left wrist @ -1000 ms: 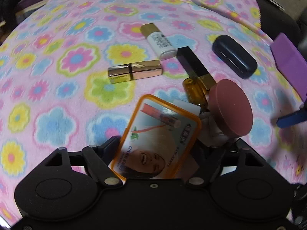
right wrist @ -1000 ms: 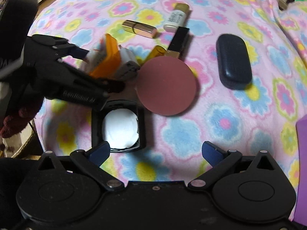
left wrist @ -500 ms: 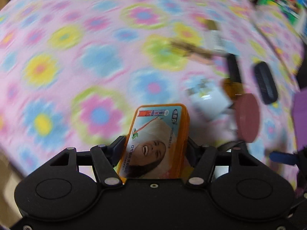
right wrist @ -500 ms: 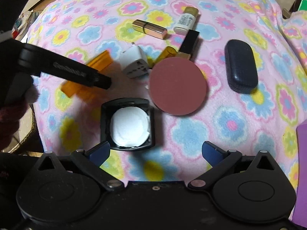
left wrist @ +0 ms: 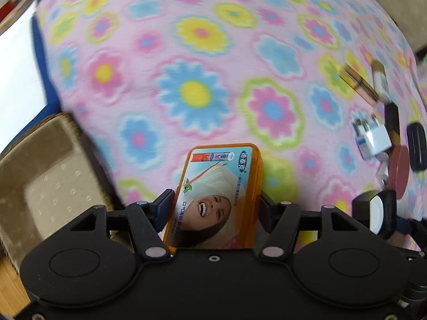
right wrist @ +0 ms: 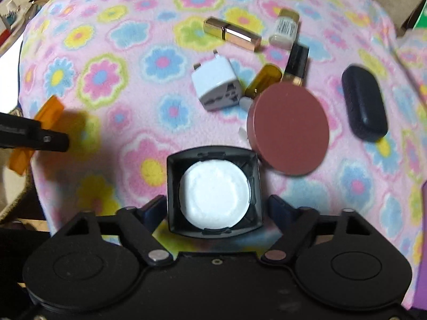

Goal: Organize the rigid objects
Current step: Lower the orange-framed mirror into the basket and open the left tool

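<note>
Both fisheye views look steeply down along their grippers at a flowered blanket [left wrist: 202, 93] from close above. The left wrist camera faces the blanket's left edge, with the object cluster squeezed to its right margin. The right wrist camera sits over that cluster; both show the white adapter [right wrist: 216, 84] and maroon disc [left wrist: 399, 172].

I am looking at a soft, fuzzy pink fleece blanket with flowers [right wrist: 112, 61], matt and napped. The translucent orange plastic box [left wrist: 216, 197] is showing a glossy printed paper label. The gold metal lipstick tube [right wrist: 231, 34] is shining like a mirror, while the white plastic travel adapter [right wrist: 216, 85] is looking smooth and satiny. The round maroon lid [right wrist: 289, 129] is appearing matt, the dark oblong case [right wrist: 364, 106] faintly grained, and the square black plastic tray [right wrist: 213, 189] dull.
</note>
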